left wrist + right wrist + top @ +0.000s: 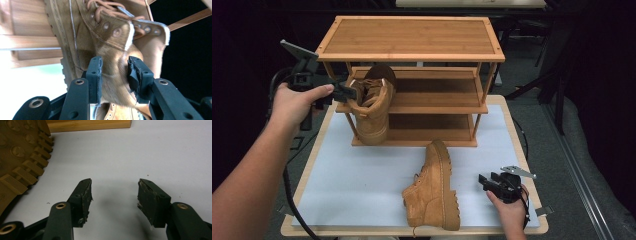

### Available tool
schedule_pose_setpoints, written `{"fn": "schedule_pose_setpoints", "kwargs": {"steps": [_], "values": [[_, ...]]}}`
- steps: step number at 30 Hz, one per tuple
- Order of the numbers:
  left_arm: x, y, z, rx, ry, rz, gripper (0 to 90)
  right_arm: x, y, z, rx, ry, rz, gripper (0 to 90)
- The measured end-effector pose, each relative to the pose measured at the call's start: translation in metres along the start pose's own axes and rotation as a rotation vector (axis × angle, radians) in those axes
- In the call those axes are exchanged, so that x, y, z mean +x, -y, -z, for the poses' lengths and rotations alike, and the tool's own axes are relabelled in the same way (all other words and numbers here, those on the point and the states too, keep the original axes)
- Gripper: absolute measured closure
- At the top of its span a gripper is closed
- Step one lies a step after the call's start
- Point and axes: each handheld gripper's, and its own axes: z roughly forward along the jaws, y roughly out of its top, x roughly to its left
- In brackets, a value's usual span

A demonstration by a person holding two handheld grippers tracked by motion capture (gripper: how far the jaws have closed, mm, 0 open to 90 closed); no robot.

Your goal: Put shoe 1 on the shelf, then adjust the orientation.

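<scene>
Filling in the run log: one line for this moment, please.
left tongs: open, astride collar of boot on rack | right tongs: open, over table | second boot: on its side

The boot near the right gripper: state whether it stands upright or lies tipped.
Tipped: the boot lies on its side on the white table, tread facing the right gripper.

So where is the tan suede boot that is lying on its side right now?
In the high view, the tan suede boot on its side lies on the white table mat, in front of the wooden shoe rack, just left of the right tongs.
</scene>
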Motion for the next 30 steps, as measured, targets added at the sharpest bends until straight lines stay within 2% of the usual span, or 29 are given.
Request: {"fn": "schedule_pose_setpoints", "kwargs": {"steps": [2,3,6,9,10,11,12,13,14,15,16,17,18,19,20,21,22,23,24,25,28,30], "values": [[-0.001,0.002,0.01,-0.005,-0.011,-0.01,64.0,0.0,0.0,0.001,0.011,0.003,0.003,44.3],[0.0,0.004,0.015,-0.008,-0.014,-0.014,63.7,0.0,0.0,0.0,0.0,-0.001,0.001,44.3],[0.004,0.014,0.028,-0.03,-0.005,-0.042,62.2,0.002,-0.001,0.001,-0.005,-0.002,0.006,44.3],[0.011,0.031,0.039,-0.05,-0.007,-0.086,61.1,0.004,-0.003,0.005,0.003,-0.004,0.021,44.7],[0.015,0.038,0.041,-0.052,-0.01,-0.11,59.7,0.007,-0.004,0.006,-0.017,-0.001,0.027,47.3],[0.019,0.045,0.042,-0.052,-0.01,-0.126,59.2,0.008,-0.006,0.008,-0.003,-0.008,0.032,48.3],[0.029,0.06,0.039,-0.049,-0.016,-0.145,59.0,0.01,-0.007,0.009,-0.004,-0.015,0.037,49.9],[0.029,0.06,0.039,-0.049,-0.016,-0.145,58.7,0.01,-0.007,0.009,-0.004,-0.015,0.037,49.9],[0.035,0.068,0.036,-0.044,-0.023,-0.16,58.7,0.012,-0.008,0.01,-0.004,-0.013,0.045,51.6],[0.049,0.083,0.026,-0.037,-0.03,-0.181,58.6,0.018,-0.011,0.012,-0.004,-0.035,0.057,57.9],[0.049,0.083,0.026,-0.037,-0.03,-0.181,58.7,0.018,-0.011,0.012,-0.004,-0.035,0.057,57.9],[0.055,0.091,0.019,-0.038,-0.03,-0.189,58.8,0.024,-0.013,0.012,-0.027,-0.043,0.076,62.4],[0.062,0.098,0.013,-0.036,-0.032,-0.193,58.8,0.024,-0.013,0.012,-0.027,-0.043,0.076,62.4],[0.076,0.11,0.0,-0.039,-0.045,-0.203,59.2,0.03,-0.016,0.015,0.002,-0.082,0.112,65.6],[0.076,0.11,0.0,-0.039,-0.045,-0.203,59.3,0.03,-0.016,0.015,0.002,-0.082,0.112,65.6],[0.081,0.115,-0.006,-0.038,-0.055,-0.202,59.4,0.036,-0.019,0.016,0.006,-0.09,0.143,66.2],[0.087,0.12,-0.012,-0.047,-0.068,-0.213,59.4,0.036,-0.019,0.016,0.006,-0.09,0.143,66.3],[0.092,0.125,-0.017,-0.051,-0.086,-0.223,59.4,0.044,-0.021,0.018,-0.004,-0.038,0.164,65.0],[0.096,0.131,-0.022,-0.06,-0.098,-0.23,59.4,0.044,-0.021,0.018,-0.004,-0.038,0.164,65.0],[0.105,0.14,-0.033,-0.073,-0.104,-0.243,59.3,0.047,-0.025,0.021,-0.018,-0.076,0.183,63.8],[0.112,0.149,-0.043,-0.091,-0.117,-0.254,59.4,0.05,-0.029,0.025,-0.027,-0.085,0.183,63.5],[0.116,0.157,-0.053,-0.098,-0.144,-0.27,59.5,0.053,-0.032,0.027,-0.029,-0.094,0.182,63.5]]}}
